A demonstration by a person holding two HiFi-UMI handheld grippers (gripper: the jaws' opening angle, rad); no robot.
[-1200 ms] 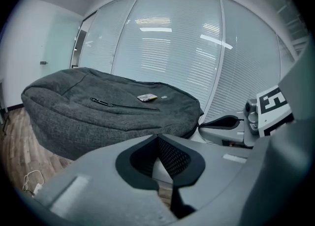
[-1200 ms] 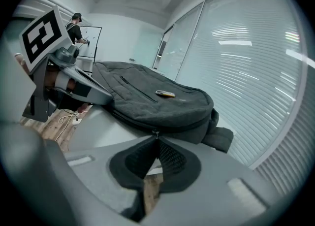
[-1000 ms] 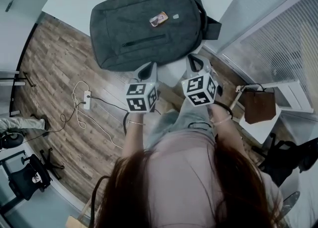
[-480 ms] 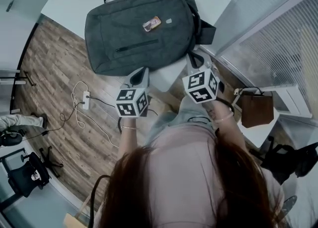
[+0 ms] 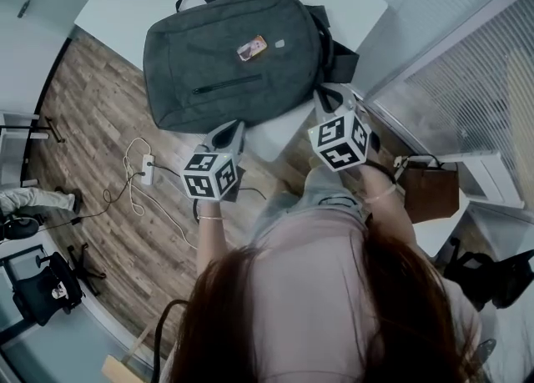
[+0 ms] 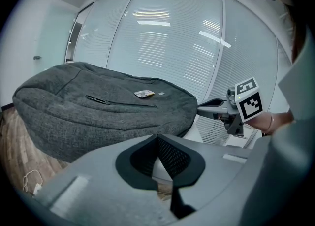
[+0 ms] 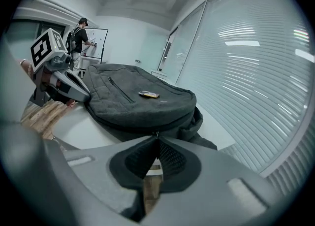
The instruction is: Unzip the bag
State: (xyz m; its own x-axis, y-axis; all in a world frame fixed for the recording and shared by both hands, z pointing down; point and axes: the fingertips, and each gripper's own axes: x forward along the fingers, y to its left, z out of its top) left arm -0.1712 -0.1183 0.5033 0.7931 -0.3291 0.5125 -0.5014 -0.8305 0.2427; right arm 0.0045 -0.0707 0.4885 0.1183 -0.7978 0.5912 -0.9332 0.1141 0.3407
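Your left gripper [image 5: 233, 130], closed on nothing, hangs short of the backpack's [image 5: 225, 60] near edge. Your right gripper [image 5: 329, 98], also closed, meets that edge.

White counter [image 5: 125, 2] above a wood-plank floor [image 5: 92, 114]; on the floor lie a white power strip [image 5: 147, 168] with looped cable, and a black chair [image 5: 46, 285]. Brown tote [image 5: 431, 192] at right, near slatted blinds [image 5: 467, 73]
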